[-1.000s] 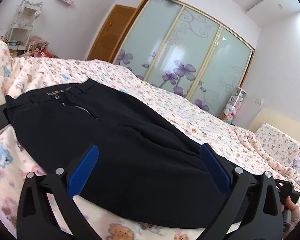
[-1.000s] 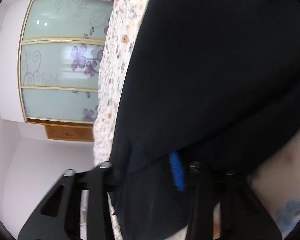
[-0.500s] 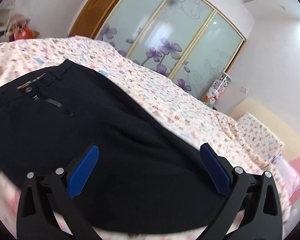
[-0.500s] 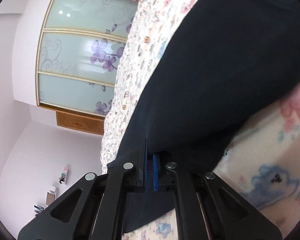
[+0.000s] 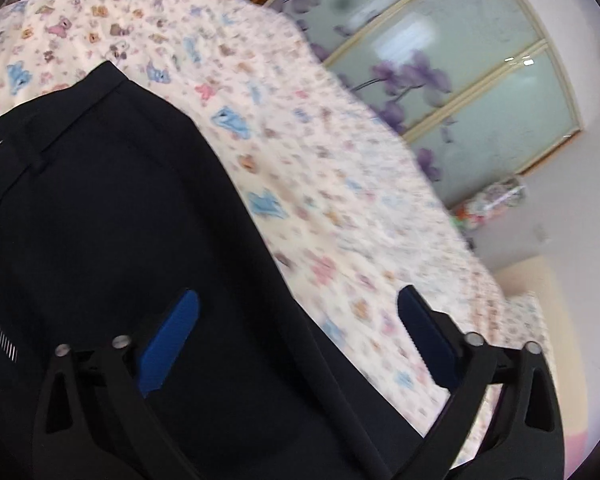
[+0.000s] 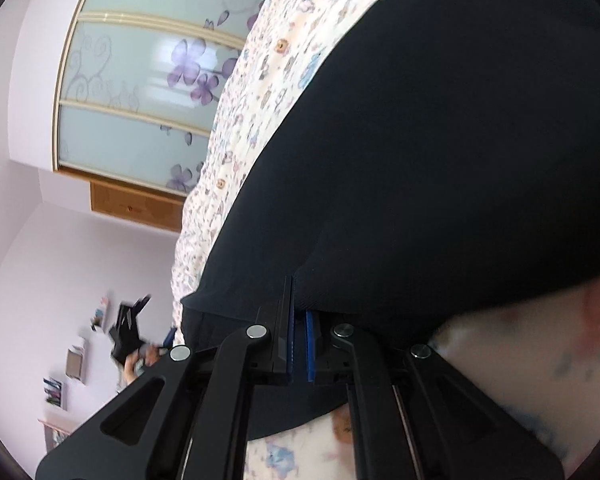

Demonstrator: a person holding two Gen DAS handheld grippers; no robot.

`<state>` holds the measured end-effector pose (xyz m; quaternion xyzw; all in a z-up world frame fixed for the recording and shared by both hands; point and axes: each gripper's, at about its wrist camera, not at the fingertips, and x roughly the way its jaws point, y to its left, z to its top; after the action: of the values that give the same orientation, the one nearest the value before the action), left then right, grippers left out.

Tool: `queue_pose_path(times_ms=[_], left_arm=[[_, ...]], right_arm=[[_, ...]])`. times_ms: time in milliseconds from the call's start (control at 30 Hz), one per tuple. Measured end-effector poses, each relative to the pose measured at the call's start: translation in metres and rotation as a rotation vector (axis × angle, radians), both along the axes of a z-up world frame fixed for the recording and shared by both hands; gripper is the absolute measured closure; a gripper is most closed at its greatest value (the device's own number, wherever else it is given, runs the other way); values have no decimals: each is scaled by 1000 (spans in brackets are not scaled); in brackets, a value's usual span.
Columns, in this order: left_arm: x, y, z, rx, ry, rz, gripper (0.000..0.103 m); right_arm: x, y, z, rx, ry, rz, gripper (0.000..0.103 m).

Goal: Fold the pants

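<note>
Black pants (image 6: pixel 440 152) pinched in right gripper (image 6: pixel 299 312), left gripper (image 5: pixel 296 320) spread above

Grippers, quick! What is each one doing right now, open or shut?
Left gripper: open, holding nothing, over the black pants.
Right gripper: shut on the black pants' edge.

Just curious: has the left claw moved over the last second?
Yes. The left claw, wide open, swung right along the pants: the wardrobe doors slid toward the upper right.
</note>
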<state>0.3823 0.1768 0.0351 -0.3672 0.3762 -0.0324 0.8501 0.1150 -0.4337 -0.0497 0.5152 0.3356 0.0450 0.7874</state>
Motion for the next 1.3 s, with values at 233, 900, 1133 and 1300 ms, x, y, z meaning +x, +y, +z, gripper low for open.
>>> queue_pose_path(times_ms=[233, 900, 1133, 1300], left_arm=[[66, 8, -34, 139, 173, 76, 36], [-211, 26, 46, 235, -227, 151, 95], [-315, 31, -26, 116, -138, 214, 94], [-332, 37, -59, 35, -149, 257, 90]], right_arm=[[6, 0, 3, -72, -17, 50, 99], [-25, -26, 54, -214, -201, -88, 99], [-40, -43, 55, -217, -191, -167, 99], [-43, -43, 48, -207, -126, -201, 99]])
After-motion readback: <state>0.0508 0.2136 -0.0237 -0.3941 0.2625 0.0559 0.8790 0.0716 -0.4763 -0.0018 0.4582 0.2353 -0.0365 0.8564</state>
